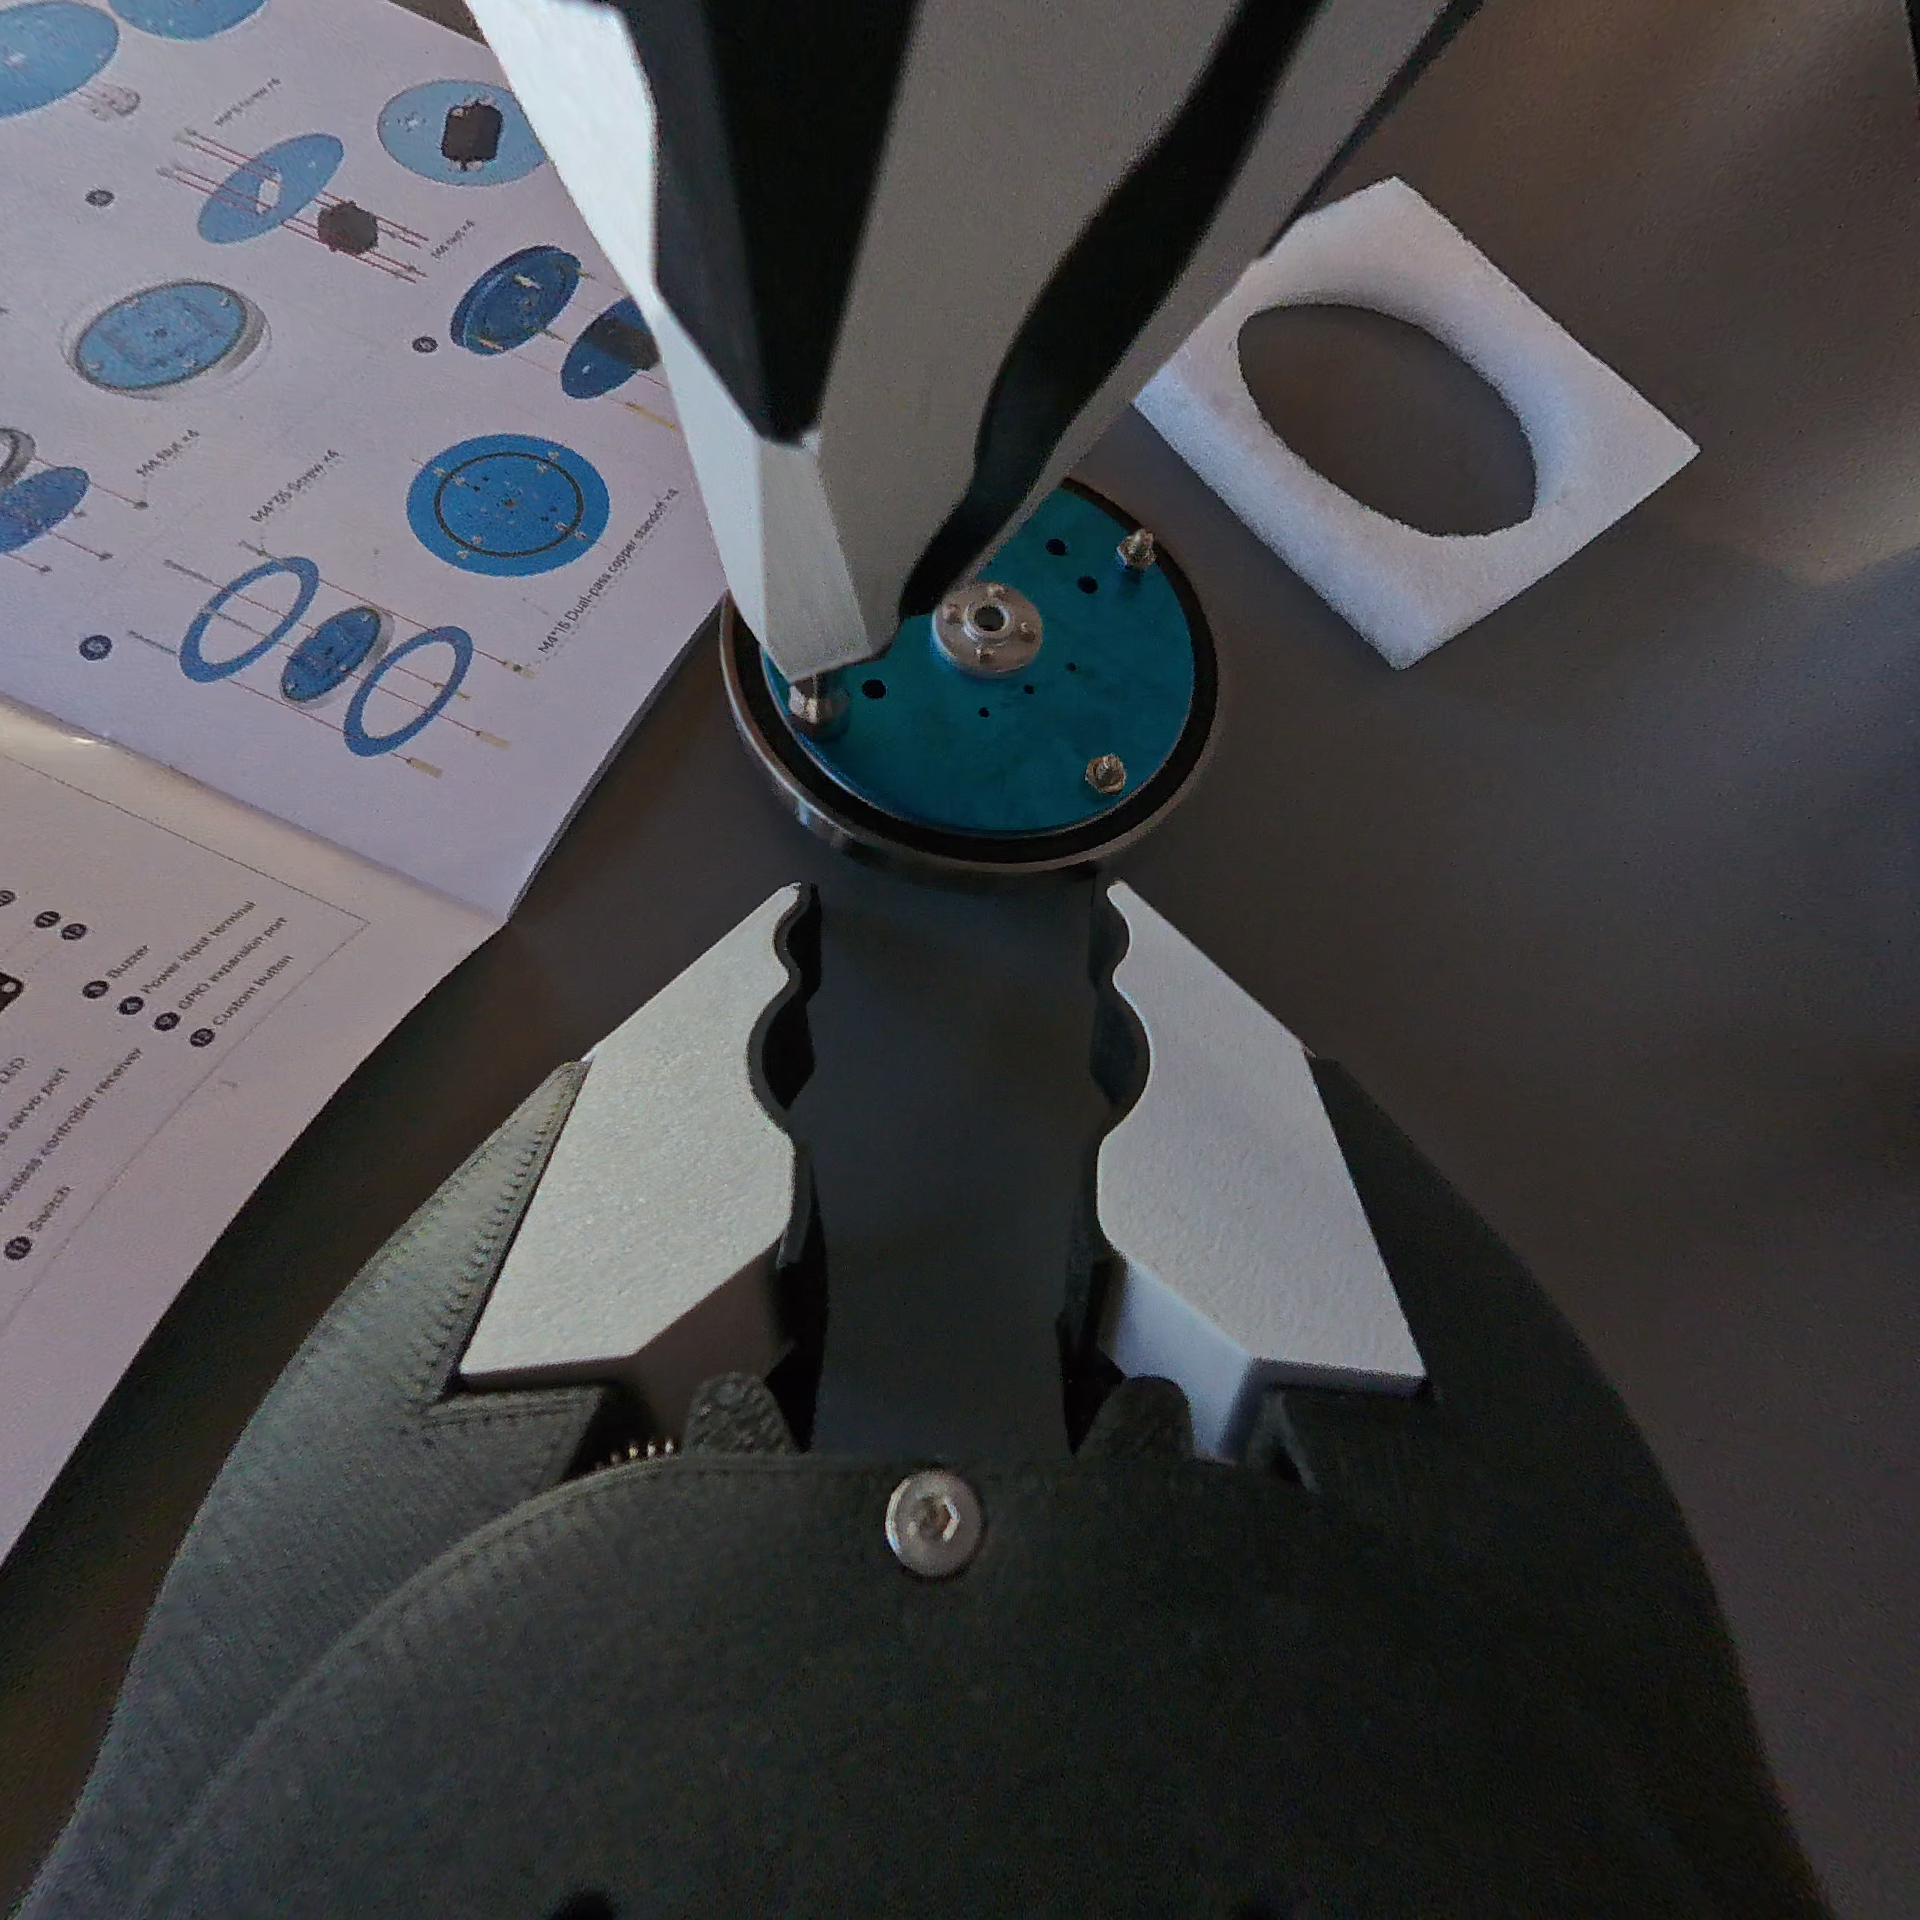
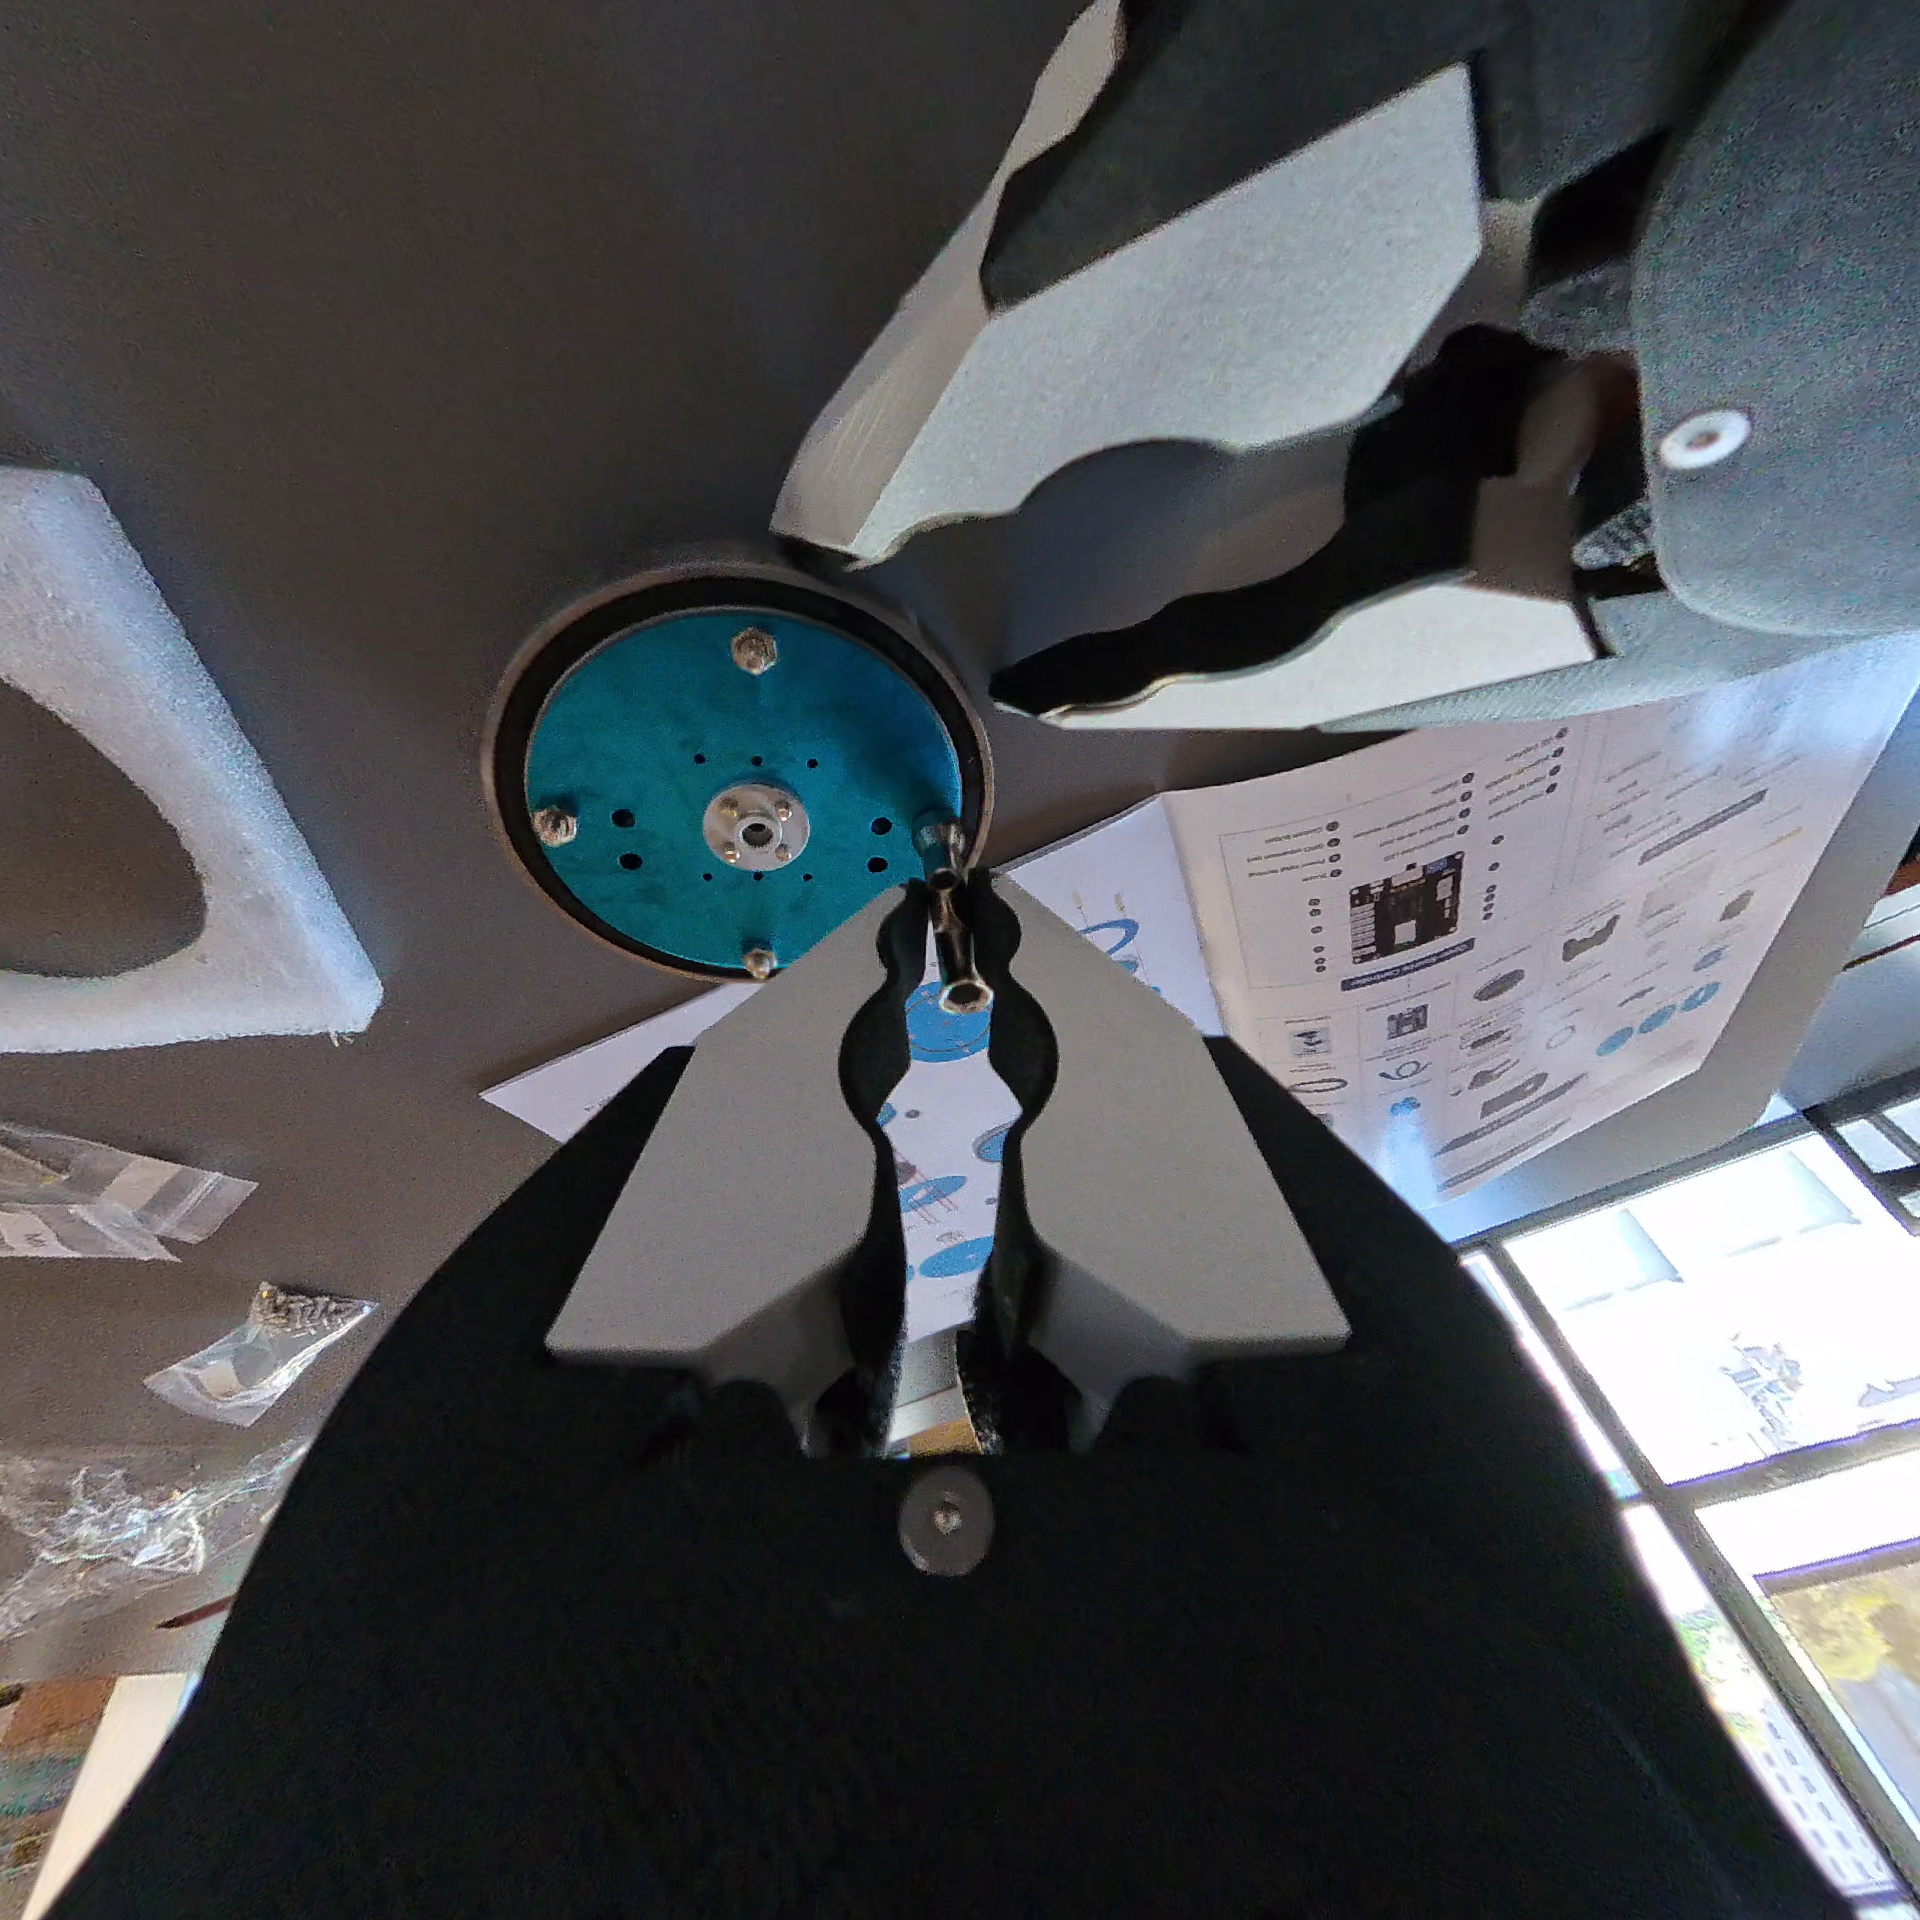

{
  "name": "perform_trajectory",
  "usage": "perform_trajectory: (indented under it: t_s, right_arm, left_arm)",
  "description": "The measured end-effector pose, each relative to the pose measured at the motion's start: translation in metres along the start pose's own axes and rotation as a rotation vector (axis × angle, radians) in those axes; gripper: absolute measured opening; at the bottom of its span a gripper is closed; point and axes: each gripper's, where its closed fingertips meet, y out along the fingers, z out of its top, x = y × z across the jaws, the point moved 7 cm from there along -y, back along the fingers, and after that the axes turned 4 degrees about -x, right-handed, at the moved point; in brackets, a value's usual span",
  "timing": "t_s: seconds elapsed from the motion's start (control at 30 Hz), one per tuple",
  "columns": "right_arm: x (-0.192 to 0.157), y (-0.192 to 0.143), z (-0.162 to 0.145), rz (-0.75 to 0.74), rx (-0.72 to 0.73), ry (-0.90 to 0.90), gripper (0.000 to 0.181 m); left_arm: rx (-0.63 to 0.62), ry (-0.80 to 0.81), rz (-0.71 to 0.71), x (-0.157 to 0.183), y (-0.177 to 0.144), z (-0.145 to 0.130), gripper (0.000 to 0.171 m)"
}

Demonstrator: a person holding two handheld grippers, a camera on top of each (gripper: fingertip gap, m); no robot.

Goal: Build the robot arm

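Note:
A blue round plate (image 1: 966, 727) sits in a black and metal ring on the dark table, with a silver hub (image 1: 982, 623) at its centre and small metal studs near its edge. My right gripper (image 2: 956, 894) is shut on a thin metal standoff (image 2: 951, 935), whose far end rests on a stud (image 2: 940, 831) at the plate's rim. In the left wrist view the right gripper (image 1: 831, 665) comes down from the top onto that stud (image 1: 810, 707). My left gripper (image 1: 956, 899) is open and empty, with its tips just short of the ring. It also shows in the right wrist view (image 2: 914, 623).
An open instruction booklet (image 1: 260, 540) lies left of the plate and also shows in the right wrist view (image 2: 1507, 935). A white foam square with an oval hole (image 1: 1455, 436) lies to the right. Clear bags of small parts (image 2: 260, 1340) lie farther off. Bright windows (image 2: 1714, 1351) show beyond the table. Spacing between my two grippers at the tips: around 5 cm.

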Motion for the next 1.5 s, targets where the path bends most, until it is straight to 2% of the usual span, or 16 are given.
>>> perform_trajectory:
  t_s: [0.47, 0.63, 0.9, 1.13, 1.23, 1.3, 1.33, 1.4, 1.5]
  right_arm:
    - [0.001, 0.003, -0.002, -0.039, -0.01, 0.013, 0.014]
    - [-0.001, 0.002, 0.001, -0.029, -0.003, 0.004, 0.004]
    - [-0.002, 0.002, -0.006, -0.009, 0.033, 0.077, 0.001]
    - [0.002, -0.016, -0.01, -0.108, 0.107, 0.117, 0.003]
    - [0.011, -0.033, -0.029, -0.204, 0.18, 0.275, 0.007]
    - [0.016, -0.043, -0.047, -0.288, 0.318, 0.47, 0.008]
    - [0.013, -0.044, -0.057, -0.28, 0.412, 0.577, 0.009]
    - [0.003, -0.036, -0.08, -0.26, 0.561, 0.81, 0.024]
    - [-0.029, -0.011, -0.104, -0.181, 0.705, 1.02, 0.028]
  left_arm:
    - [0.0, -0.001, -0.014, 0.002, 0.001, 0.001, 0.05]
    - [0.0, -0.002, -0.013, 0.002, 0.001, 0.001, 0.05]
    - [0.0, -0.001, -0.013, 0.002, 0.002, 0.001, 0.049]
    - [0.0, 0.0, -0.016, 0.002, 0.002, 0.001, 0.049]
    - [-0.001, 0.007, -0.013, 0.003, 0.001, 0.001, 0.049]
    - [-0.003, 0.011, -0.009, 0.003, 0.001, 0.0, 0.049]
    - [-0.004, 0.012, -0.007, 0.003, 0.001, 0.0, 0.049]
    - [-0.003, 0.009, -0.004, 0.003, -0.001, 0.0, 0.049]
    - [0.016, -0.003, -0.002, 0.001, -0.007, 0.002, 0.049]
